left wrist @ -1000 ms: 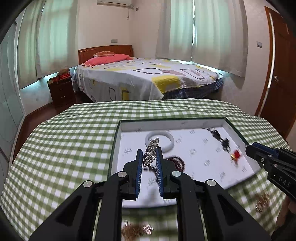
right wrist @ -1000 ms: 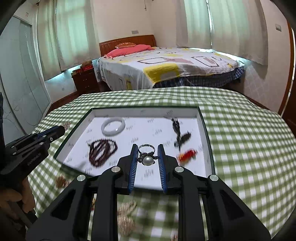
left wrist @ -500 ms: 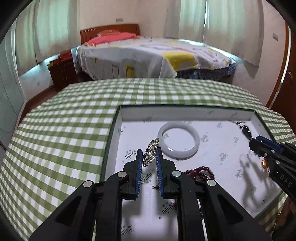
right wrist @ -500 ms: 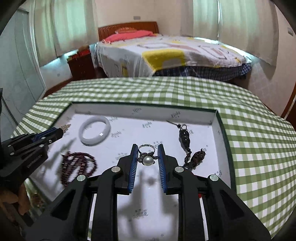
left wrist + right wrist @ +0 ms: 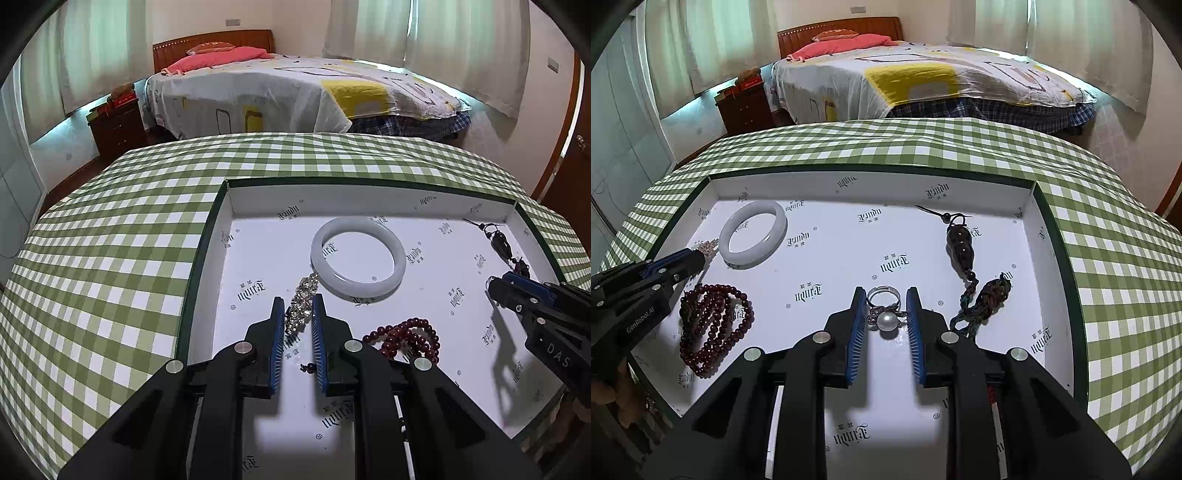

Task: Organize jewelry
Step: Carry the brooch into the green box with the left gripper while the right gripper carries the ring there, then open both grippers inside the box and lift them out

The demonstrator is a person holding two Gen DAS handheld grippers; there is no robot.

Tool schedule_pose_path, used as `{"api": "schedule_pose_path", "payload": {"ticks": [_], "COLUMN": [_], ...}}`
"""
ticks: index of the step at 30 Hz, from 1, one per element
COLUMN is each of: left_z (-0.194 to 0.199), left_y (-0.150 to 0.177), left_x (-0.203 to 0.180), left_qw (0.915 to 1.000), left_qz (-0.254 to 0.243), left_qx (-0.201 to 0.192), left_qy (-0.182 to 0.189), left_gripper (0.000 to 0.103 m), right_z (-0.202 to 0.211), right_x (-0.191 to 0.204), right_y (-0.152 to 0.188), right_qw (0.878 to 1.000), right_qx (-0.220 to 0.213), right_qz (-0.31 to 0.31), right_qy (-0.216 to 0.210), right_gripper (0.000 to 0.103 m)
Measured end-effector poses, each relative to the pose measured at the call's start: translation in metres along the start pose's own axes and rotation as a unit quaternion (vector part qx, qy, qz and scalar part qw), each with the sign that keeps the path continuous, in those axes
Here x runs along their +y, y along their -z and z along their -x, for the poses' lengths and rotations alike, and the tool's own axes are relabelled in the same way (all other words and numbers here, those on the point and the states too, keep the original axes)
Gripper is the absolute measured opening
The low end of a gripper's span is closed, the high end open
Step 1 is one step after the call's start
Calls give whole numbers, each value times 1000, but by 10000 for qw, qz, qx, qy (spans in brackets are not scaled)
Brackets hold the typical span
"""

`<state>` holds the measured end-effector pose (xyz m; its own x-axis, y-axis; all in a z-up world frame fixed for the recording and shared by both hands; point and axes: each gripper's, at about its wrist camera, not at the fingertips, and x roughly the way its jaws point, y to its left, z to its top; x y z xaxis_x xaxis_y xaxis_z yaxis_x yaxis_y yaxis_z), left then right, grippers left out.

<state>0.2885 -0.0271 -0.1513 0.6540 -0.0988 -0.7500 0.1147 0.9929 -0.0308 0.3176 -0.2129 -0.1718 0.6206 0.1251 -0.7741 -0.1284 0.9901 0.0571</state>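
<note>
While over tray point(image 5: 1049, 236), right hand-held gripper point(image 5: 885, 317) apparently pinches pearl ring point(image 5: 884, 314).

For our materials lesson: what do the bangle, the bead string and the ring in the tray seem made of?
Bangle: pale, glossy, slightly translucent, perhaps jade or glass. Bead string: dark red, round, polished, stone or wood. Ring: silvery metal band with a white pearl-like ball.

Around the bangle point(image 5: 753, 235), the tray point(image 5: 1056, 266) floor is being crowded: beads point(image 5: 713, 325) near its front, a pendant point(image 5: 960, 247) well to its right. Bare floor is being left between bangle and pendant, bounded by the tray walls.
</note>
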Motion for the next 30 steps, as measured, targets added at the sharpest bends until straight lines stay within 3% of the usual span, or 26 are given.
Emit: {"api": "schedule_pose_path", "payload": {"ticks": [6, 10, 17, 21, 30], "left_z": [-3, 5, 34, 62, 103], "left_y": [-4, -3, 4, 13, 40], "left_x": [-5, -5, 1, 7, 5], "left_qw": [10000, 9999, 9990, 9964, 9931], "left_qz": [-77, -17, 134, 228, 206], "left_qx": [6, -109, -426, -809, -1154], "left_qy": [-19, 19, 96, 49, -34], "left_gripper": [19, 43, 45, 55, 55], "right_z": [9, 21, 57, 78, 100], "right_x": [1, 3, 10, 13, 21], "right_y": [0, 1, 7, 20, 67], "right_qw": [9999, 9996, 9982, 9973, 9980], "right_qx": [-119, -256, -599, -719, -578], "right_qz": [-43, -52, -46, -100, -194], "right_qy": [-41, -54, -46, -77, -167], "right_gripper": [33, 34, 40, 41, 41]}}
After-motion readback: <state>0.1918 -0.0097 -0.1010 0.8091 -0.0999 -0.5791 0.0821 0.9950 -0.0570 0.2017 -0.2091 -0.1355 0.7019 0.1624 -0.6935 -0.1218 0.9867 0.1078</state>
